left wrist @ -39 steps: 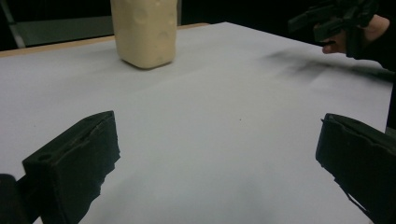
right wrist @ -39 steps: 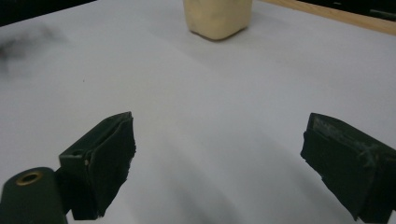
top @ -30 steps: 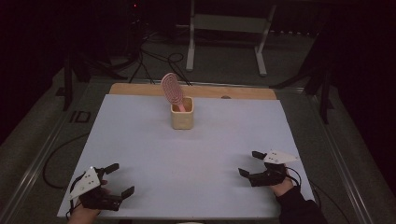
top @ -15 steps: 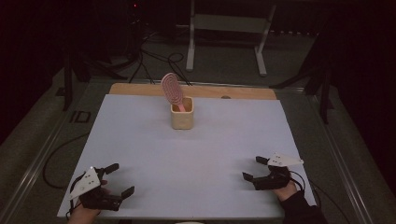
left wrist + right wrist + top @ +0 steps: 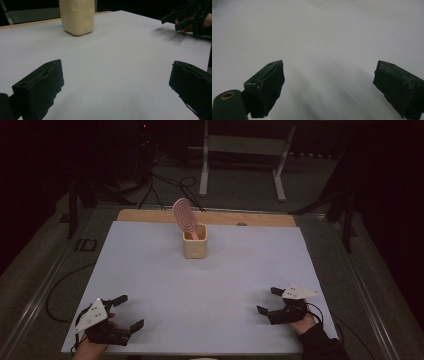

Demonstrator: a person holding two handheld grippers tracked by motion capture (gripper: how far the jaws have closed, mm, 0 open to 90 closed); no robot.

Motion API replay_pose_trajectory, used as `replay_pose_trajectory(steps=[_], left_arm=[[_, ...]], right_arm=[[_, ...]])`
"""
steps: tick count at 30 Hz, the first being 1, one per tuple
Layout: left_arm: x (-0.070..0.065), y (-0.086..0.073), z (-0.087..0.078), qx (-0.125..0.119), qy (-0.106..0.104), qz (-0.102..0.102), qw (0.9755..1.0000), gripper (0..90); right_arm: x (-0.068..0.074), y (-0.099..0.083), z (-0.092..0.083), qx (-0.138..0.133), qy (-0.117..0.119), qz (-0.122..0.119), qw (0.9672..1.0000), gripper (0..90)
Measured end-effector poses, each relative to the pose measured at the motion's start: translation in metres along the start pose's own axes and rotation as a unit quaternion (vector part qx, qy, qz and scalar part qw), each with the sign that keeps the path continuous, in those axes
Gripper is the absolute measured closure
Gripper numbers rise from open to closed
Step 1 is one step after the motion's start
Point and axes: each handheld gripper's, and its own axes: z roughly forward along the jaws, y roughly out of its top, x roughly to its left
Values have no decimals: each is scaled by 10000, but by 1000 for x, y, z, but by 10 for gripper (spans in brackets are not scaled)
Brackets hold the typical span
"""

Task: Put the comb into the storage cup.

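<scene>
Where the white sheet nears the far wooden edge of the surface [image 5: 150,270], a cream cup [image 5: 194,241] stands upright with a pink hairbrush [image 5: 183,216] in it, handle down, its oval head leaning left above the rim. In the left gripper view the cup [image 5: 77,16] is cut off at the top, so the brush is out of frame there.

The left tool [image 5: 126,312] rests at the near left corner of the sheet, well apart from the cup, its jaws spread wide and empty, a hand [image 5: 90,347] behind it and mostly cropped by the frame edge. The right tool [image 5: 267,301] sits at the near right, jaws likewise parted with nothing between them, pointing left across the sheet; a dark sleeve [image 5: 322,347] runs off the bottom. The right gripper view looks along bare white sheet. The room beyond is too dim to make out clearly.
</scene>
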Motion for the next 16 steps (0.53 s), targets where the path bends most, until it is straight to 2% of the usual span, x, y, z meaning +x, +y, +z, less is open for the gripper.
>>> replay_pose_trajectory(steps=[10, 16], left_arm=[[0, 0, 0, 21, 13, -20, 10000, 0], [0, -1, 0, 23, 17, -25, 10000, 0]], right_arm=[[0, 0, -1, 33, 2, -4, 10000, 95], [0, 0, -2, 41, 88, 37, 9999, 95]])
